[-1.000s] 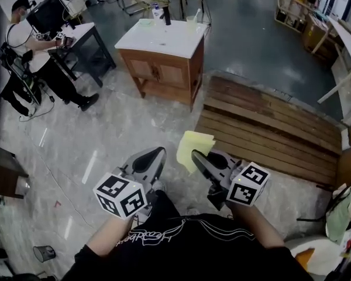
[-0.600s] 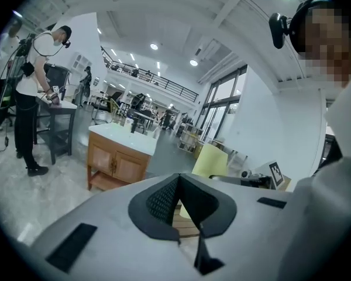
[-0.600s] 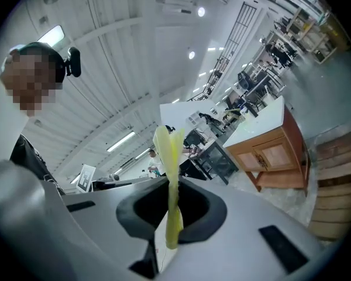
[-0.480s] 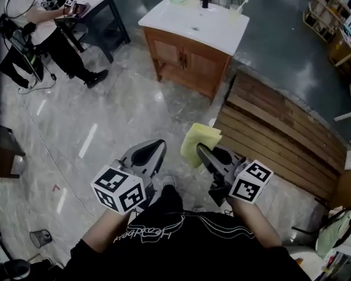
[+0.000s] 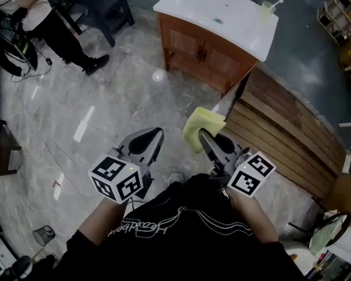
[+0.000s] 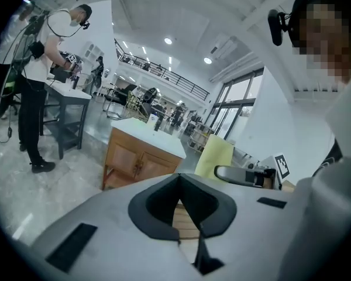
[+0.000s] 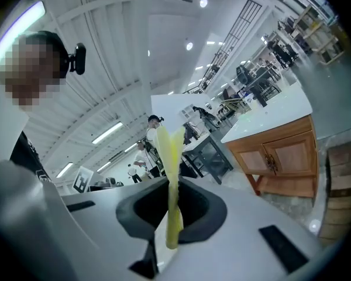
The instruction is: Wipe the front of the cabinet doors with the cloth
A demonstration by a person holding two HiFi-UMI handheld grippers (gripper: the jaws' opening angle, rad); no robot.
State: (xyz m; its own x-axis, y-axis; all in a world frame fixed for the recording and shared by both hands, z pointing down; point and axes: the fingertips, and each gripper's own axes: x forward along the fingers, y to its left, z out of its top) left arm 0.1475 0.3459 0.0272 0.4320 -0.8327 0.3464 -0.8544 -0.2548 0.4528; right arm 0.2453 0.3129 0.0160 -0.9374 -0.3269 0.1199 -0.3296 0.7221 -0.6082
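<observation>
While the wooden cabinet (image 5: 206,50) stands far ahead, the right gripper (image 5: 203,136) pinches the yellow cloth (image 5: 200,123) near the person. The left gripper (image 5: 157,134) is pressed together, empty; the black shirt (image 5: 181,244) bears unreadable script.

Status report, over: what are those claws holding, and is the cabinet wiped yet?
Right gripper shut on yellow cloth. Left gripper shut, empty. Cabinet ahead, not yet reached; only floor between.

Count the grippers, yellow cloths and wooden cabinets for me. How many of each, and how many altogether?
2 grippers: left gripper and right gripper
1 yellow cloth, pinched in the right gripper
1 wooden cabinet
Total: 4
</observation>
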